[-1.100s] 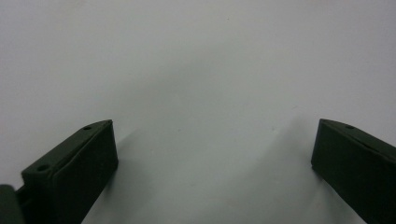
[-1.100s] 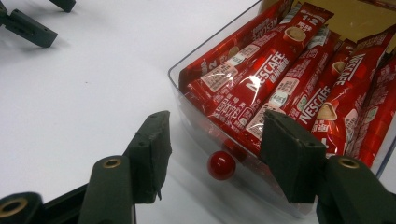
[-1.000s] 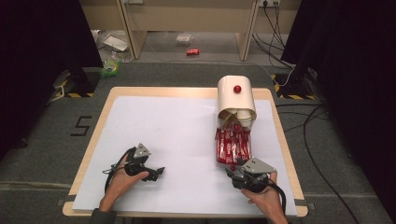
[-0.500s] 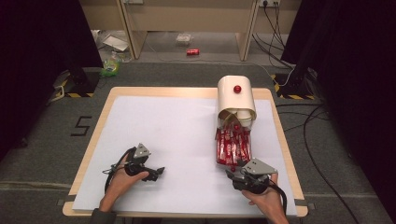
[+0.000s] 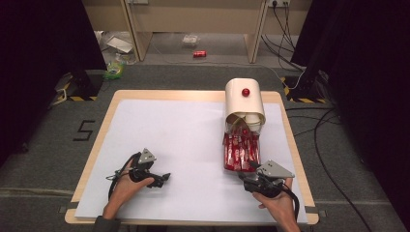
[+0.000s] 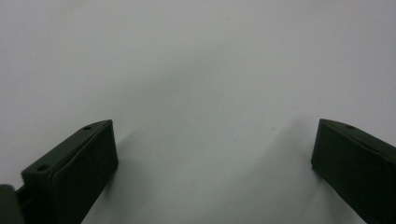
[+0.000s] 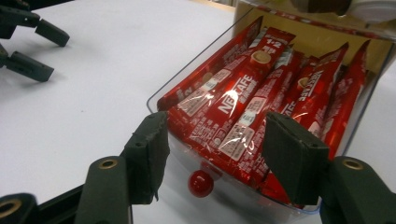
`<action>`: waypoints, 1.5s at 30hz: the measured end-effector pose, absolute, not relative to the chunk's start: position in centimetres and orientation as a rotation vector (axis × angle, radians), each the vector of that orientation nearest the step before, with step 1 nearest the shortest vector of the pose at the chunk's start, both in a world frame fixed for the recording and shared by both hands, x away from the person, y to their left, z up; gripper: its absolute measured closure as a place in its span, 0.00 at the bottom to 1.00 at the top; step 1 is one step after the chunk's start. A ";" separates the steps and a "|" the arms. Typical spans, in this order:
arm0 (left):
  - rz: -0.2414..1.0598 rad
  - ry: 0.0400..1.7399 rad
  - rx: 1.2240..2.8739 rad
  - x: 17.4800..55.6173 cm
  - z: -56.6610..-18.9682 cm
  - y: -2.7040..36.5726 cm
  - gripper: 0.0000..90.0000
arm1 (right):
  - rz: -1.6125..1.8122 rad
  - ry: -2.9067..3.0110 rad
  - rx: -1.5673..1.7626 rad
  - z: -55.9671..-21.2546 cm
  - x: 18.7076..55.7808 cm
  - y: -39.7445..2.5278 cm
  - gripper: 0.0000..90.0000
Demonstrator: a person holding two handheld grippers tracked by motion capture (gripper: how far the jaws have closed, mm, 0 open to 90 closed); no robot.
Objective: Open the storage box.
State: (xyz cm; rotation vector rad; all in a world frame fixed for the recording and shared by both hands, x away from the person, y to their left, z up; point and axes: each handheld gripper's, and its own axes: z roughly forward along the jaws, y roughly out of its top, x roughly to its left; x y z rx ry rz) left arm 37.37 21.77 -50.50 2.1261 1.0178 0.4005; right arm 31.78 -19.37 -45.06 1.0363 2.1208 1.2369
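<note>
Just before the clear drawer (image 7: 261, 154) full of red coffee sachets (image 7: 243, 107), my right claw (image 7: 212, 154) hangs spread, jaws either side of its small red knob (image 7: 201, 183) and gripping nothing yet. That drawer sticks out from the cream dispenser (image 5: 244, 104), towards me. If I close off-centre, I judge the round knob may slip out, or a hard tug could drag the whole dispenser. Well left of the drawer, my left claw (image 6: 212, 154) rests spread on the white table (image 5: 183, 135).
</note>
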 end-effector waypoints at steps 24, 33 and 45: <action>0.400 1.019 2.127 37.4 -50.5 21.8 0.00 | 1.234 2.075 1.059 -44.1 34.3 -18.1 0.47; 0.400 1.019 2.126 37.4 -50.5 21.8 0.00 | 1.246 2.068 1.073 -43.8 35.3 -17.9 0.48; 0.399 1.019 2.127 37.4 -50.5 21.8 0.00 | 1.250 2.077 1.080 -43.8 36.3 -17.4 0.48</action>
